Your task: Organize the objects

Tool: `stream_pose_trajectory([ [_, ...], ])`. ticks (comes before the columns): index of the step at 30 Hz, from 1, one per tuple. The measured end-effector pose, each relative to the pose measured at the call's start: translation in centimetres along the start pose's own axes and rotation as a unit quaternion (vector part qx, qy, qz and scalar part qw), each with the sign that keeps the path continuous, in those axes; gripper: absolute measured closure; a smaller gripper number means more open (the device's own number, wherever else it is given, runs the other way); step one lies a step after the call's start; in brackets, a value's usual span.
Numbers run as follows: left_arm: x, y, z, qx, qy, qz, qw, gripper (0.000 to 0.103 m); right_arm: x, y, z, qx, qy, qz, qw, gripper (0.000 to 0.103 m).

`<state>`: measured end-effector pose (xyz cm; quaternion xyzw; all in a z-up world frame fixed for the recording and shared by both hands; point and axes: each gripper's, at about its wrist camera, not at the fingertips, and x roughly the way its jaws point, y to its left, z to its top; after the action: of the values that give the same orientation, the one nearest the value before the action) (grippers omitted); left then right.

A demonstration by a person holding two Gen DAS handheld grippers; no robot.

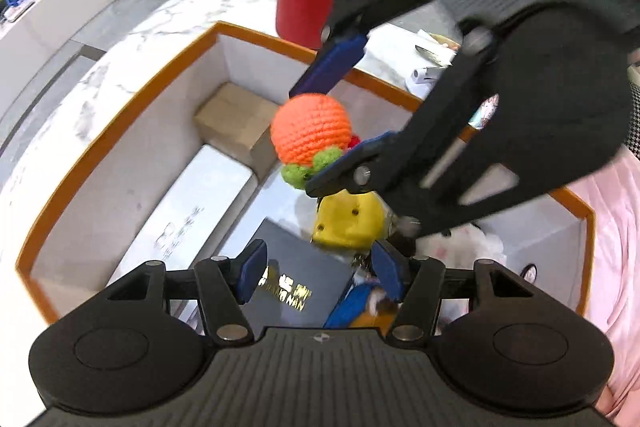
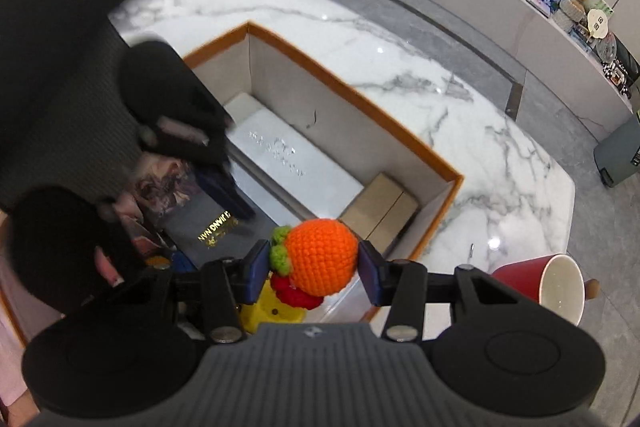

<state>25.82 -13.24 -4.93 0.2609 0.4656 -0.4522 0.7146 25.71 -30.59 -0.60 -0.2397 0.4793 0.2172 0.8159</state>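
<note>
An orange crocheted fruit (image 1: 310, 129) with green leaves and a red piece hangs over the orange-rimmed box (image 1: 120, 115). My right gripper (image 2: 314, 267) is shut on the fruit (image 2: 322, 257), which its pads hold from both sides; it also shows in the left wrist view (image 1: 334, 125). My left gripper (image 1: 320, 269) is open and empty, low inside the box above a dark booklet with gold letters (image 1: 296, 287). A yellow toy (image 1: 348, 223) lies under the fruit.
The box (image 2: 400, 131) holds a white flat case (image 1: 188, 211), a cardboard box (image 1: 236, 123), a white plush (image 1: 460, 247) and blue items. A red mug (image 1: 302, 7) stands on the marble table (image 2: 360, 47) past the box. A pink cloth (image 1: 612, 227) lies at right.
</note>
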Motion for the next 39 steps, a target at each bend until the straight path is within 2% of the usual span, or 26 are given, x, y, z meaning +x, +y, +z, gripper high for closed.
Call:
stream_pose_trajectory([
  [6,-1.9,0.4,-0.4,-0.036,-0.023,0.029,0.9986,0.035,2.9,1.1,0.8,-0.014,0.031,-0.016,0.999,0.053],
  [10,-3.3,-0.3,-1.4,-0.065,-0.040,0.035,0.9964,0.035,3.8,1.4,1.1,-0.031,0.046,-0.045,0.997,0.053],
  [15,-4.9,-1.3,-2.1,-0.082,-0.069,0.035,0.9936,0.035,4.1,1.1,1.4,-0.018,0.056,-0.055,0.997,0.052],
  [21,-7.7,-2.4,-3.0,-0.104,-0.112,0.050,0.9871,0.035,2.4,1.8,1.3,-0.007,0.047,-0.064,0.997,0.052],
  [25,-10.5,-3.9,-3.7,-0.110,-0.152,0.080,0.9790,0.035,-1.3,3.1,0.8,0.010,0.012,-0.064,0.998,0.051],
  [29,-14.0,-5.9,-4.6,-0.123,-0.205,0.115,0.9640,0.035,-6.7,5.1,-0.4,0.036,-0.052,-0.064,0.996,0.045],
  [31,-16.1,-7.4,-5.4,-0.130,-0.242,0.137,0.9519,0.034,-9.6,6.5,-1.3,0.053,-0.089,-0.072,0.992,0.043],
  [34,-18.6,-9.5,-6.9,-0.140,-0.286,0.164,0.9335,0.027,-13.8,8.3,-3.2,0.088,-0.148,-0.071,0.983,0.040],
  [37,-20.2,-11.9,-8.5,-0.155,-0.315,0.209,0.9126,0.018,-17.0,10.4,-5.7,0.126,-0.200,-0.075,0.969,0.028],
  [39,-20.4,-13.5,-9.7,-0.164,-0.329,0.241,0.8981,0.015,-18.3,12.1,-7.4,0.147,-0.230,-0.078,0.959,0.025],
])
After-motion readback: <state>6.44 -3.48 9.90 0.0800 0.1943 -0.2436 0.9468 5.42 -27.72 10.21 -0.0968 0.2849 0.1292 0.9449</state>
